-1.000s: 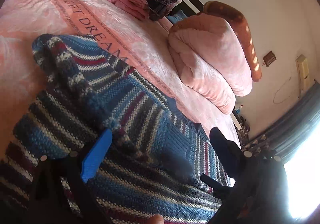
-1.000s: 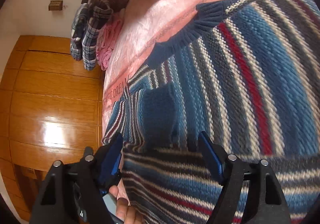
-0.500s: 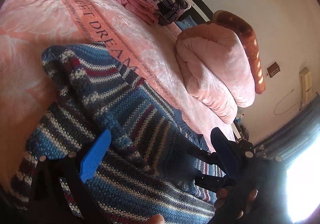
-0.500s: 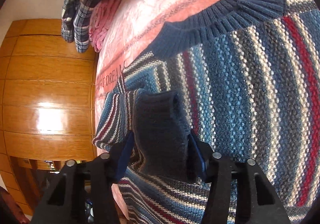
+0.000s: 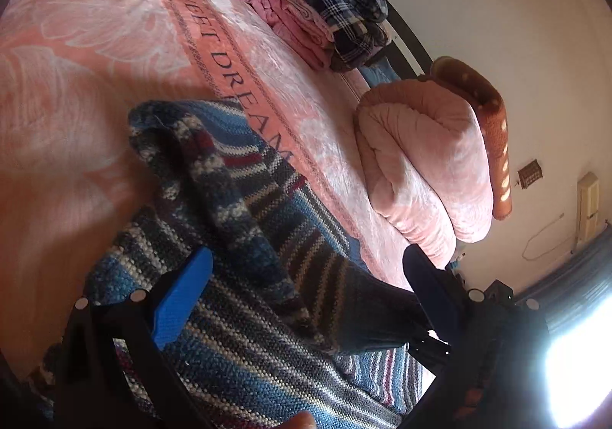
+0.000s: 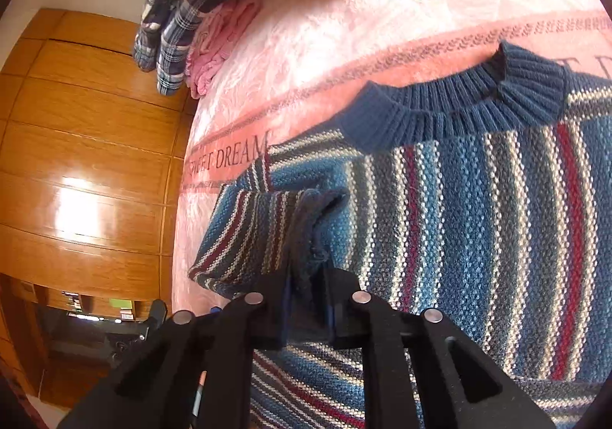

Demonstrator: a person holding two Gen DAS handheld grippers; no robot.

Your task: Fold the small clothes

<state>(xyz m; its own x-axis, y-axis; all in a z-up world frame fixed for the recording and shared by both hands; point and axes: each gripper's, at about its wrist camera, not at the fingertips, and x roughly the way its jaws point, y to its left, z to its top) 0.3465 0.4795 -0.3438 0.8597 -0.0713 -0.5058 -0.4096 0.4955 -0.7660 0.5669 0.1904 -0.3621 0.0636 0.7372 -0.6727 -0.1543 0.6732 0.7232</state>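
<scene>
A knitted sweater (image 5: 244, 352) with blue, grey, white and dark red stripes lies flat on the pink bedspread (image 5: 76, 46). Its ribbed blue collar (image 6: 459, 111) points toward the pillows. One sleeve (image 5: 229, 191) is folded over the body. My right gripper (image 6: 308, 278) is shut on that sleeve's dark cuff (image 6: 311, 226), which bunches up between the fingers. My left gripper (image 5: 306, 264) hovers open over the sweater, and the sleeve runs between its blue pad (image 5: 183, 295) and the other finger without being pinched.
Folded plaid and pink clothes (image 5: 317, 8) are stacked at the far side of the bed. A rolled pink quilt (image 5: 420, 161) lies by the wall. A wooden wardrobe (image 6: 84, 161) stands beside the bed.
My right gripper went from open around the cuff to shut on it, and the cuff now bunches and rises. The left gripper pulled back slightly and stayed open.
</scene>
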